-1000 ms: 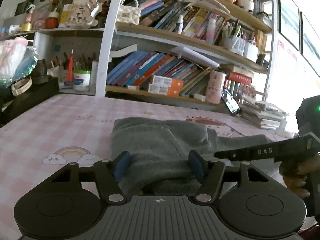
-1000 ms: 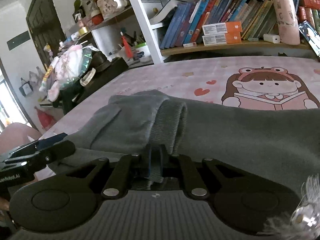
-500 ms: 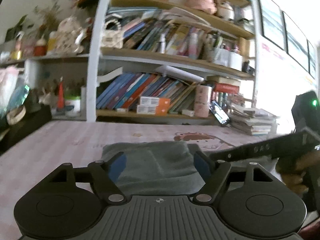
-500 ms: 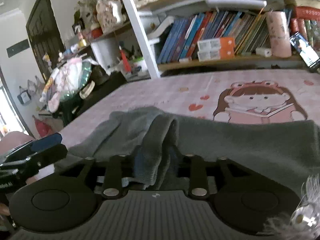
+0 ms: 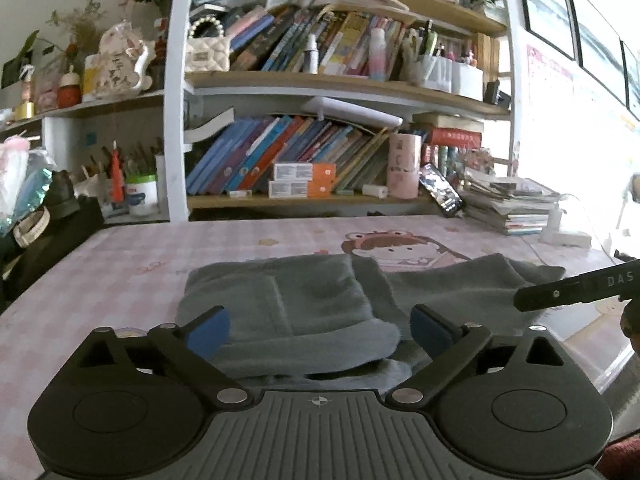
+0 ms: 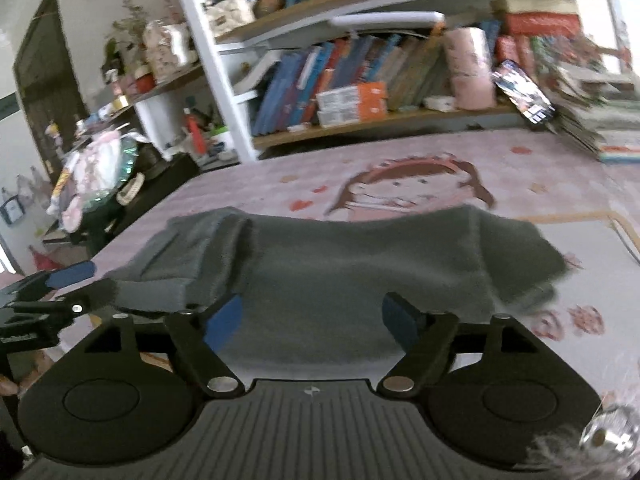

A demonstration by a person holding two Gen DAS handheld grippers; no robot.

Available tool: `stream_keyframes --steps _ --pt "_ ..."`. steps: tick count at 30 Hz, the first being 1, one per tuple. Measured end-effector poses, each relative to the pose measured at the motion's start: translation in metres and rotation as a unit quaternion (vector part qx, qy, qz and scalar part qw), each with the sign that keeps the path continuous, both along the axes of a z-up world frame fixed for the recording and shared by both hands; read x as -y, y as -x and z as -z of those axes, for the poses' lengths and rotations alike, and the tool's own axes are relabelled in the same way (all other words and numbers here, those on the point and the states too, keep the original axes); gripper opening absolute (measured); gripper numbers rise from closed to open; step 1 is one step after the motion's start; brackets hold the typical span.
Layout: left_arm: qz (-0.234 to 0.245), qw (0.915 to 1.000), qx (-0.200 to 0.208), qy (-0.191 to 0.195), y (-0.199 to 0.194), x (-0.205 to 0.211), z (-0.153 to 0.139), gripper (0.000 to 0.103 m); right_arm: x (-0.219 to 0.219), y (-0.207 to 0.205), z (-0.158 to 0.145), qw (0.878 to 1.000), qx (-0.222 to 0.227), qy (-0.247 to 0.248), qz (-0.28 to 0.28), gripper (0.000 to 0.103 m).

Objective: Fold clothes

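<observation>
The jaws of the left gripper [image 5: 320, 330] are opening wide over the near edge of the grey garment [image 5: 304, 304], the blue pads clear of the cloth. The jaws of the right gripper [image 6: 314, 318] are opening too, with grey fabric lying between them but not pinched. The garment lies folded on the counter [image 5: 120, 256], which has a pink checked cover, in front of a bookshelf [image 5: 288, 204]. The right-wrist view is blurred.

A grey garment [image 5: 312, 304] lies on a pink checked tablecloth [image 5: 120, 264] printed with a cartoon girl.
</observation>
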State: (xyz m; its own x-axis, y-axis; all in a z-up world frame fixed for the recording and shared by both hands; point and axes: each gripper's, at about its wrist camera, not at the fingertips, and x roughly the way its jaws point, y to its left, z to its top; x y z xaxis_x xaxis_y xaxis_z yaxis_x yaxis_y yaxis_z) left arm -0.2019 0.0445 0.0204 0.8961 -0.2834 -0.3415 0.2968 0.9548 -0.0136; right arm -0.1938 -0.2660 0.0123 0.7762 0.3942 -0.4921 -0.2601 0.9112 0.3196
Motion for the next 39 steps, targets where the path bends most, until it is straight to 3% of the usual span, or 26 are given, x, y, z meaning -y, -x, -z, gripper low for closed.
stream_keyframes --steps 6,12,21,28,29,33,39 --pt "0.03 0.9994 -0.014 -0.002 0.008 0.017 -0.002 0.102 0.048 0.006 0.011 0.997 -0.04 -0.05 0.045 0.082" --pt "0.018 0.9995 -0.026 0.006 0.012 0.016 -0.005 0.102 0.088 0.008 0.02 0.989 -0.069 -0.103 0.086 0.082" --pt "0.004 0.9999 -0.003 -0.013 0.018 0.021 -0.013 0.103 0.101 -0.009 0.032 0.972 -0.101 -0.176 0.116 0.078" --pt "0.014 0.9991 0.009 -0.038 0.022 0.031 -0.01 0.103 0.084 -0.034 0.03 0.975 -0.101 -0.148 0.132 0.067" --pt "0.013 0.999 0.011 -0.04 0.023 0.031 -0.01 0.103 0.081 -0.037 0.029 0.976 -0.098 -0.136 0.137 0.063" --pt "0.01 0.9994 0.012 -0.031 0.024 0.027 -0.011 0.103 0.073 -0.043 0.027 0.982 -0.071 -0.1 0.144 0.018" --pt "0.002 0.9996 0.01 -0.027 0.023 0.025 -0.011 0.103 0.073 -0.033 0.01 0.986 -0.002 -0.128 0.105 0.016"
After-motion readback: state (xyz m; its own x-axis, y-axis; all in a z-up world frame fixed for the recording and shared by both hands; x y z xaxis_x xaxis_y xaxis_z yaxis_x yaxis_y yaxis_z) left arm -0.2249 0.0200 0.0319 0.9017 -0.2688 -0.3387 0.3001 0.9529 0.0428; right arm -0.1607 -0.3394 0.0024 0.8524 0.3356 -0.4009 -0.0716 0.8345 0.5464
